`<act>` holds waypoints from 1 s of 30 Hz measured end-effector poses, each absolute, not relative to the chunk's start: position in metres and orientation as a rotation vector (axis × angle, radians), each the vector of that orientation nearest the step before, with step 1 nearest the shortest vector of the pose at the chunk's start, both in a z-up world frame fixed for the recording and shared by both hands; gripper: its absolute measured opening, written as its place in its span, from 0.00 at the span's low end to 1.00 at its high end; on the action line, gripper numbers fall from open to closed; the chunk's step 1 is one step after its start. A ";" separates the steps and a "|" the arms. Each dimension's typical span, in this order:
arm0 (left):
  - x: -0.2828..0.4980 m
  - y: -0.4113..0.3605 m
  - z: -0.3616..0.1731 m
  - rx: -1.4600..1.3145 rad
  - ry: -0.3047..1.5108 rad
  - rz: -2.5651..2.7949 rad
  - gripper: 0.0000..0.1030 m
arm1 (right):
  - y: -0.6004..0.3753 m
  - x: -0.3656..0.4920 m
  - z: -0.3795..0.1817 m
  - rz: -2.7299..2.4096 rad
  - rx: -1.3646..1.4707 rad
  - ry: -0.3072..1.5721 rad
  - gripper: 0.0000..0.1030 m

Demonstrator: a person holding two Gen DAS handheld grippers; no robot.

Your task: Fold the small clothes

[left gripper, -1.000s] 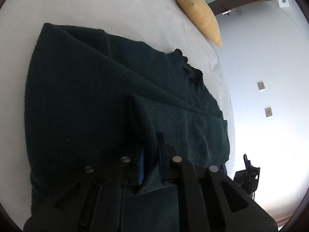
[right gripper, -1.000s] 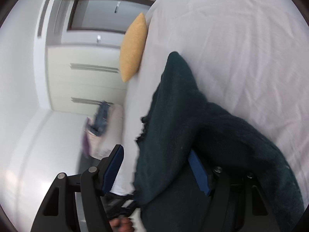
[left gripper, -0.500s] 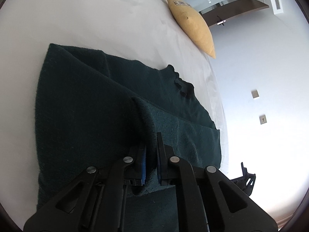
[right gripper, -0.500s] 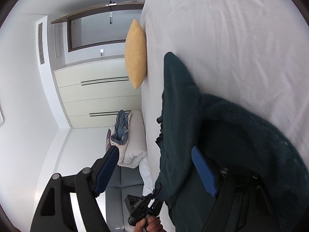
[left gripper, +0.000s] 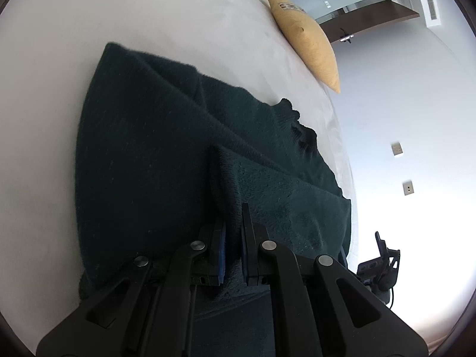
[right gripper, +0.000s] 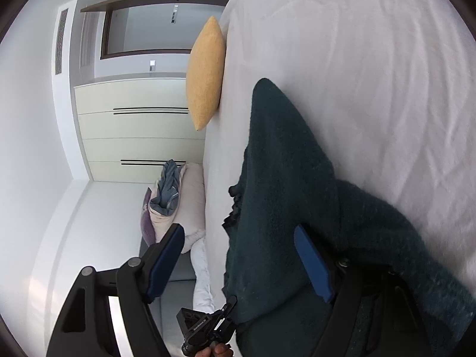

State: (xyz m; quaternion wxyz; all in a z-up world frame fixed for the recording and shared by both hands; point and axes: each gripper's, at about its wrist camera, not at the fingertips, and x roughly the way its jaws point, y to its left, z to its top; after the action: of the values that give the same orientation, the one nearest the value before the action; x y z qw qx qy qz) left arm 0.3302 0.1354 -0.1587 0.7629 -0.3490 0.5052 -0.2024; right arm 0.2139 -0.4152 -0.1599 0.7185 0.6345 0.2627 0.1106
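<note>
The left gripper (left gripper: pixel 233 235) is staying clamped on the dark green sweater (left gripper: pixel 142 154), now dragging its fold toward six o'clock; the right gripper (right gripper: pixel 238 255) is closing from wide, its pads not pressing cloth. The fold is progressing.

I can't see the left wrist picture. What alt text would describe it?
The left gripper, seen from just behind its black fingers, is shut on a raised fold of a dark green sweater lying on a white bed. A yellow pillow rests at the bed's far edge, against a pale wall.
</note>
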 end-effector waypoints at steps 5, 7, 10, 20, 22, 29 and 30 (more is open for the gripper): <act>0.331 0.138 -0.163 -0.781 1.106 -0.460 0.07 | -0.414 0.207 -0.156 0.229 1.385 0.620 0.73; 0.334 0.144 -0.162 -0.781 1.122 -0.464 0.08 | -0.411 0.199 -0.153 0.234 1.374 0.642 0.75; 0.336 0.155 -0.146 -0.739 1.126 -0.417 0.11 | -0.409 0.178 -0.149 0.233 1.371 0.690 0.76; 0.323 0.114 -0.071 -0.405 0.990 -0.412 0.11 | -0.392 0.203 -0.106 0.339 1.177 0.692 0.77; 0.328 0.082 -0.080 -0.323 1.017 -0.438 0.11 | -0.394 0.223 -0.107 0.379 1.178 0.689 0.75; 0.337 0.079 -0.138 -0.447 1.099 -0.443 0.11 | -0.423 0.289 -0.135 0.375 1.174 0.810 0.67; 0.337 0.080 -0.138 -0.445 1.102 -0.450 0.11 | -0.426 0.295 -0.142 0.380 1.174 0.834 0.62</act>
State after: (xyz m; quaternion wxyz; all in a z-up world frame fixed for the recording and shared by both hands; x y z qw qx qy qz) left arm 0.3368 0.0796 -0.1375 0.8048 -0.2076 0.5147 -0.2103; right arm 0.2945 -0.4259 -0.1418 0.7352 0.5343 0.3797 0.1727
